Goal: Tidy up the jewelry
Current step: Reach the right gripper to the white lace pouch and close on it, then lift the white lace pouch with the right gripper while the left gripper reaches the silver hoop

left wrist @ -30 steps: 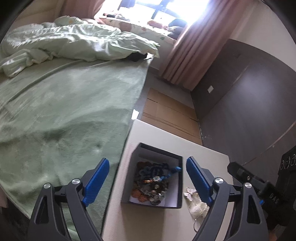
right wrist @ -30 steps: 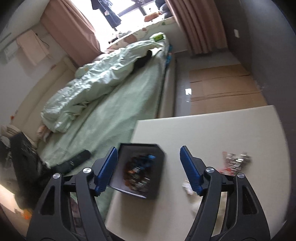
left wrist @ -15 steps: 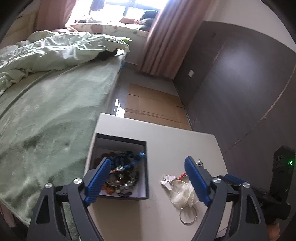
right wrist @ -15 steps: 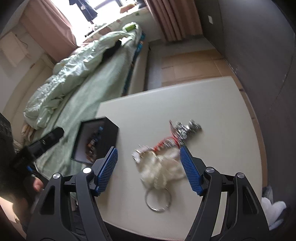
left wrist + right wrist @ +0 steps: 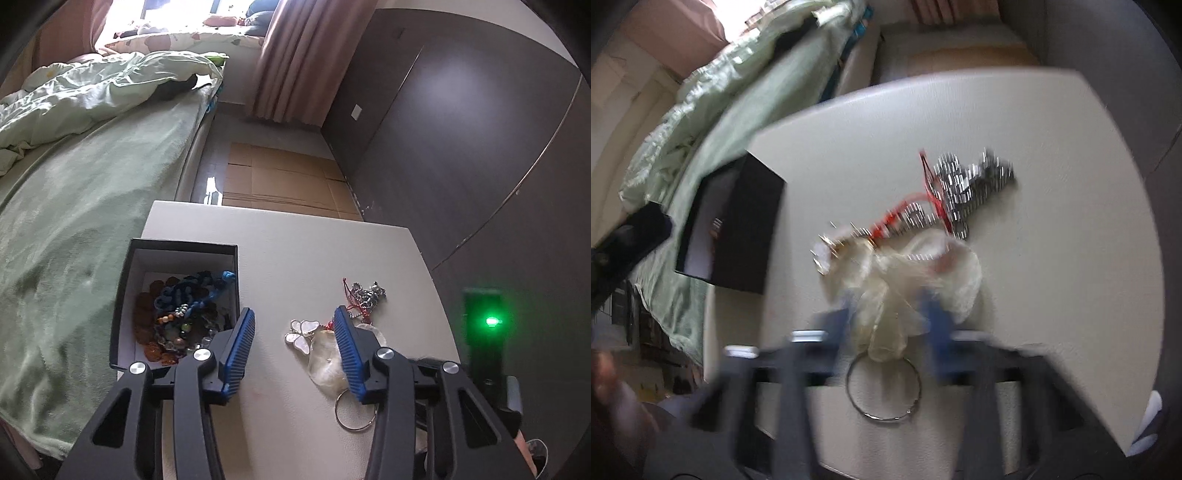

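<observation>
A black box with a white lining holds several bead bracelets and stands at the table's left edge; it also shows in the right wrist view. Loose jewelry lies to its right: a white butterfly charm, a pale shell-like piece on a metal ring, and a silver chain with red cord. My left gripper is open above the table between the box and the charm. My right gripper, blurred, is open with its fingers either side of the pale piece above the ring.
The small cream table stands beside a bed with a green blanket. Dark wardrobe doors stand to the right. Flat cardboard lies on the floor beyond the table. A device with a green light shows at the right.
Both grippers have swung right from the box toward the loose jewelry. The right gripper has dropped low and close over the pale piece, and both sets of jaws have narrowed.
</observation>
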Available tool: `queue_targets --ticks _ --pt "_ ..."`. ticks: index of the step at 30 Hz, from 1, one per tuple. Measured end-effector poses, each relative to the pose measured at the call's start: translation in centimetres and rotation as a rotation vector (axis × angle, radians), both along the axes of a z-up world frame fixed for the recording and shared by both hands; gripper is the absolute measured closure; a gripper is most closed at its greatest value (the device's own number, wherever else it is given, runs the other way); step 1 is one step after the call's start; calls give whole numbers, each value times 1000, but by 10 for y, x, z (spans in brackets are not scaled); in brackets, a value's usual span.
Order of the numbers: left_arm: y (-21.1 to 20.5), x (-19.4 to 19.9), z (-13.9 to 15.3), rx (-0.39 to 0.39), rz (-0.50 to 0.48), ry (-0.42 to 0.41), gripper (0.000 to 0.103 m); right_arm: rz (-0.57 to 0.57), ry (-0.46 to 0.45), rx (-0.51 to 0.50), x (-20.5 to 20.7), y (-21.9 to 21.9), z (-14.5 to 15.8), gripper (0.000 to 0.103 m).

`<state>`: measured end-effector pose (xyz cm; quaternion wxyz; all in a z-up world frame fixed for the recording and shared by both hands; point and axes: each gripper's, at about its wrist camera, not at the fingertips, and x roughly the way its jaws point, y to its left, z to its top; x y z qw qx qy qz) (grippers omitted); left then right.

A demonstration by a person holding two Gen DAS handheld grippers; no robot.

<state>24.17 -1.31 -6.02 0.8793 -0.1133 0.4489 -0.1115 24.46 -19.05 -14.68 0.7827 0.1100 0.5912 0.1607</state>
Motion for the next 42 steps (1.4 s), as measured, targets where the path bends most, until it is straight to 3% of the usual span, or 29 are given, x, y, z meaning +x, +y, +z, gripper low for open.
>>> queue_targets --ticks 2,6,16,17,20,21,28,36,39,42 --pt "-3 1 -4 9 -5 6 61 -23 12 39 0 -10 1 98" --pt "-14 -2 -7 40 -37 1 61 -70 -49 61 -7 -35 23 98" --pt "-76 -16 -30 169 -216 28 59 -243 -175 113 -32 -92 54 98" --pt "-81 -18 -33 176 -233 35 54 -260 -182 117 -37 -97 55 98" --pt "-98 -24 -44 214 -282 46 27 -299 -187 131 -43 -106 56 98" --pt "-104 -27 -46 225 -301 43 25 -308 -193 131 -46 -108 56 98" --pt "-122 -31 -76 301 -337 112 26 -352 -224 134 -57 -113 58 98" --pt "-133 -38 -94 360 -353 136 26 -334 -258 124 -71 -102 60 98" --pt "-137 -40 -103 393 -362 156 35 -315 -266 104 -74 -93 61 98" --pt "-134 -40 -106 375 -366 170 40 -304 -266 93 -74 -89 61 98"
